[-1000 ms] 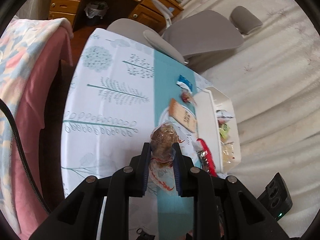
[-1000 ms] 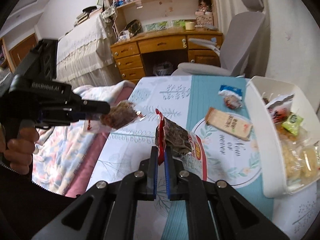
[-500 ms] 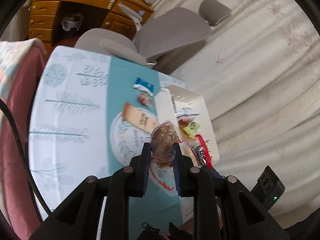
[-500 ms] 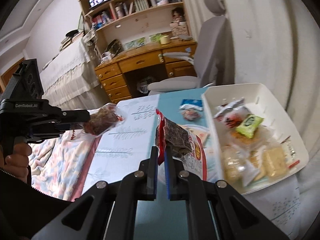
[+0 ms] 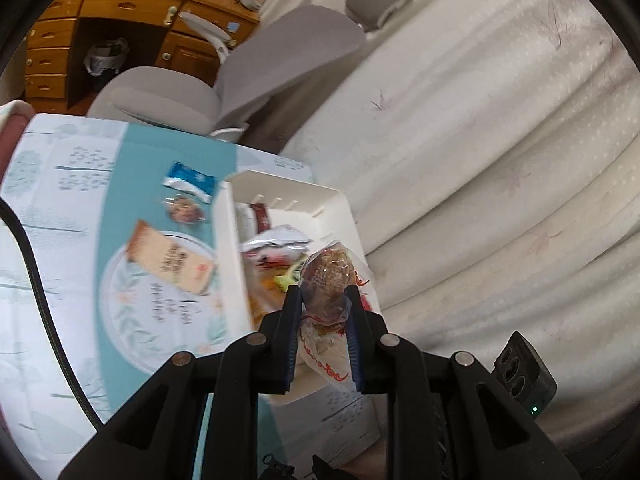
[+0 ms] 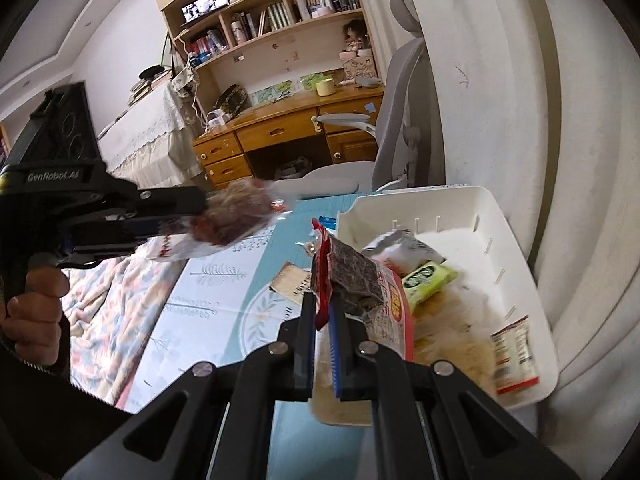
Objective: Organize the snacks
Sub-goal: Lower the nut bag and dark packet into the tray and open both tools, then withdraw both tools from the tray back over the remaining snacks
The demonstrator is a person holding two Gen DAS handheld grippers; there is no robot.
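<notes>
My left gripper (image 5: 323,300) is shut on a clear packet with a brown cake (image 5: 326,284) in it, held in the air over the near end of the white bin (image 5: 228,248). From the right wrist view the same left gripper (image 6: 202,212) and cake packet (image 6: 236,220) hang left of the bin (image 6: 516,240). My right gripper (image 6: 326,300) is shut on the edge of a red and dark snack bag (image 6: 356,280), held above the bin's left rim. The bin holds several wrapped snacks, among them a green packet (image 6: 426,278).
On the patterned tablecloth (image 5: 60,240) lie a tan packet (image 5: 172,258), a blue packet (image 5: 188,176) and a small round sweet (image 5: 184,212). A grey office chair (image 5: 240,68) and a wooden desk stand beyond. A white curtain runs along the right. A bed lies to the left.
Both grippers have carried their packets to the right, from over the tablecloth to over the white bin. Both jaws stayed shut on their packets.
</notes>
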